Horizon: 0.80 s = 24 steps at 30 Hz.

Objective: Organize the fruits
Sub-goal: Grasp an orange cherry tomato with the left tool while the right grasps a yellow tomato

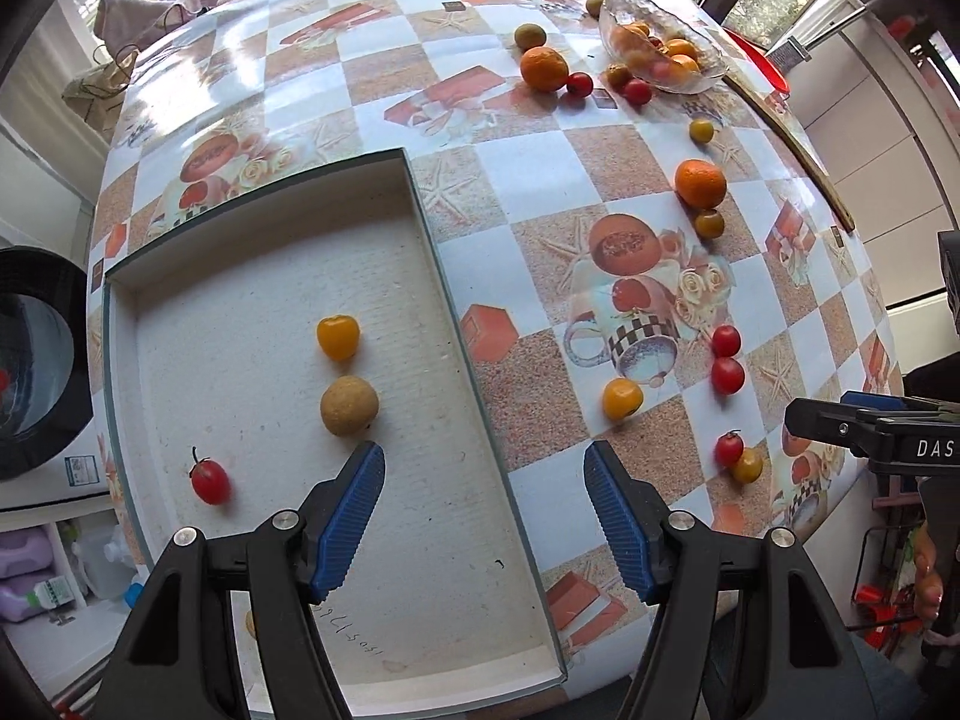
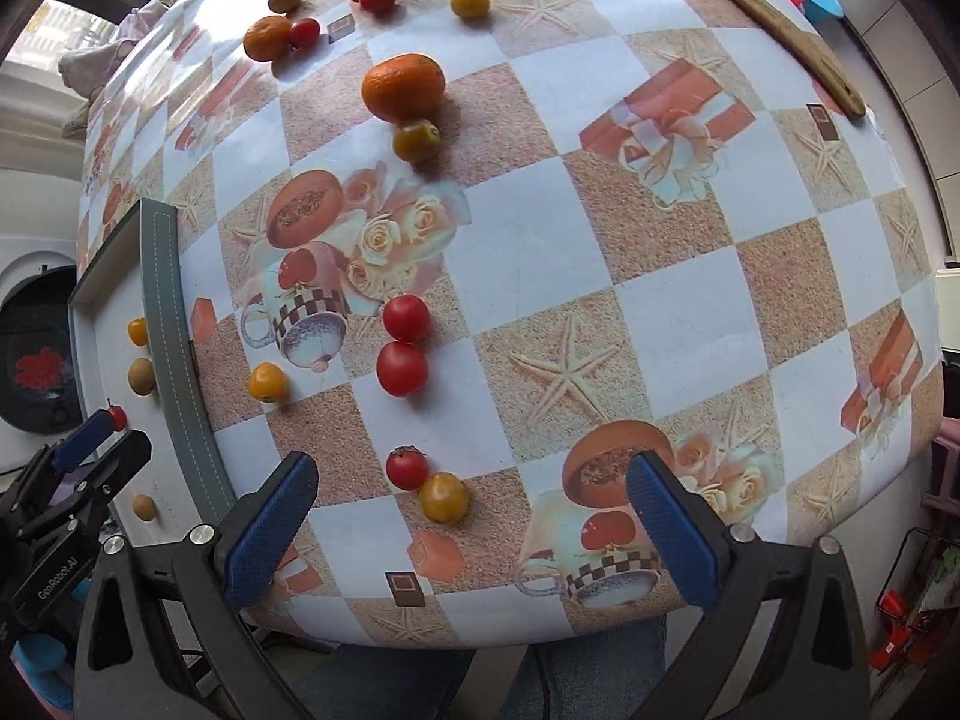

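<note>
A shallow white tray [image 1: 420,540] lies on the table's left side; it holds a yellow tomato [image 1: 338,336], a tan longan [image 1: 349,405] and a red tomato [image 1: 210,481]. My left gripper [image 1: 485,468] is open and empty above the tray's right part. My right gripper [image 2: 471,483] is open and empty, just in front of a red tomato [image 2: 406,467] touching a yellow one [image 2: 444,497]. Two more red tomatoes [image 2: 403,342], a yellow tomato [image 2: 267,382] and a mandarin [image 2: 403,87] lie scattered on the cloth.
A glass bowl [image 1: 654,42] with fruit lies tipped at the far right, with a second mandarin [image 1: 543,68] and small fruits beside it. A wooden board [image 1: 792,132] runs along the right edge. The left gripper [image 2: 90,450] shows at left of the right wrist view.
</note>
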Tool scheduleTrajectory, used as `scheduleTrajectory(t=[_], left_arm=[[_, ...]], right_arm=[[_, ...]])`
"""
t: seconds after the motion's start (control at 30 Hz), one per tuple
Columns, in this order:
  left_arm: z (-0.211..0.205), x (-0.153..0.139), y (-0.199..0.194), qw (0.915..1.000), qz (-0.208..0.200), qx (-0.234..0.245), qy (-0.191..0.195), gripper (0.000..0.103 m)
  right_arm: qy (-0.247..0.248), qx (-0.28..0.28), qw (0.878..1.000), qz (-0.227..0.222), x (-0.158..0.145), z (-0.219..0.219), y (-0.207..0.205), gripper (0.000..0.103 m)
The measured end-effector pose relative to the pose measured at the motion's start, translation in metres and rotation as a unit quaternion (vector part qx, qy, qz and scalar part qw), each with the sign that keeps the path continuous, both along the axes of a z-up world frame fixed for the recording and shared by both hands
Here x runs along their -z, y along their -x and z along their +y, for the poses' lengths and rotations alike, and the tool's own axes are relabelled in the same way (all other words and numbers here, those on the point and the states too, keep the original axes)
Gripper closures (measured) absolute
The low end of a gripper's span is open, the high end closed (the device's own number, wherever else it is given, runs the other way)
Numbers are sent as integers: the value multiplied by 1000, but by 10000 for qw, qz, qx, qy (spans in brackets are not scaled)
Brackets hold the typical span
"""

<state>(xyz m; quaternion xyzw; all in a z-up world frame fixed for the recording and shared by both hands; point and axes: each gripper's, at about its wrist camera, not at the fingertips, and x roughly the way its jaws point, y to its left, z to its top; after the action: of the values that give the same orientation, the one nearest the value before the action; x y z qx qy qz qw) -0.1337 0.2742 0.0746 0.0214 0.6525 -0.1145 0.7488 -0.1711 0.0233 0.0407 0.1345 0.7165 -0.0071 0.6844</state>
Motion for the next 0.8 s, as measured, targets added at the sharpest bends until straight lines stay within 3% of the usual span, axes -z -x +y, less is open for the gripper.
scheduleTrajectory(t=[0.4, 0.6, 0.8], left_arm=[[-62, 15, -8, 9996, -18, 232, -131, 33], [-76, 33, -9, 9995, -10, 97, -309, 33], [-78, 54, -12, 9988, 83, -156, -447, 33]], right_arm=[[45, -249, 9996, -135, 1, -33, -21, 0], [96, -355, 9984, -439, -1, -34, -57, 0], [59, -583, 9972, -466, 13, -18, -81, 1]])
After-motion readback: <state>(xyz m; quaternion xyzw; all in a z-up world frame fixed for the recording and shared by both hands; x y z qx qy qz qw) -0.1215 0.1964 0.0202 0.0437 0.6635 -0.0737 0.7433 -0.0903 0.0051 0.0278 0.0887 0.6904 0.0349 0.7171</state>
